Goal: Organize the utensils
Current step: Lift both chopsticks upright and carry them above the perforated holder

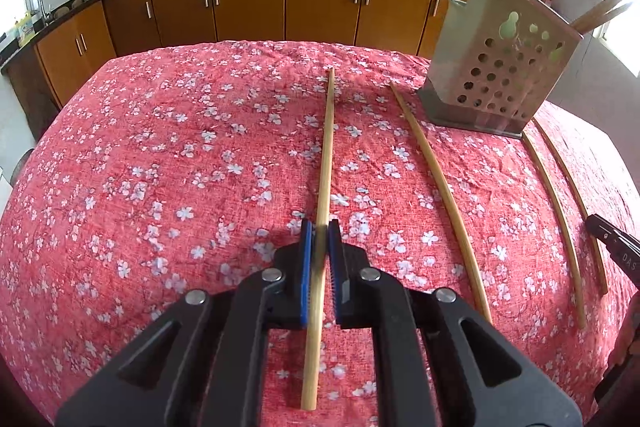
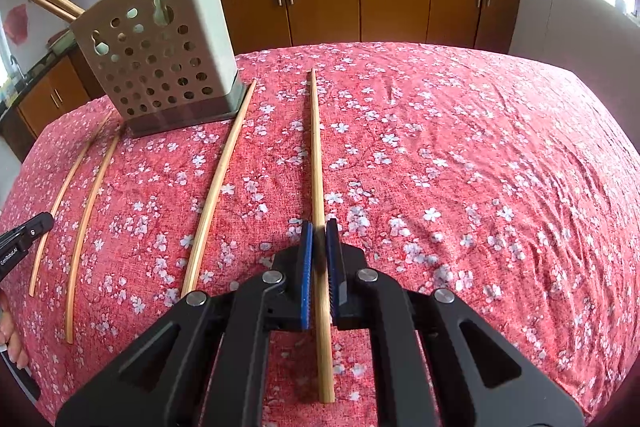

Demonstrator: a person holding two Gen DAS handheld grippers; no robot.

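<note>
L gripper (image 1: pixel 320 247) is clamped on a chopstick (image 1: pixel 325 163), blue pads pinching it w/ the near end poking out behind; contact spot is blurred. Next over, a second loose chopstick (image 1: pixel 440 187) lies on the red floral cloth (image 1: pixel 160 167), its far tip near the perforated holder (image 1: pixel 500 75). Holder stands upright at the far edge of the table; sticks inside run out of frame at the top, so their ends can't be seen. R of that, R gripper (image 2: pixel 320 247) is closed on its own chopstick (image 2: pixel 316 155). In the left wrist view only its black tip (image 1: pixel 612 243) shows at the edge, beside two more sticks (image 1: pixel 560 211).
</note>
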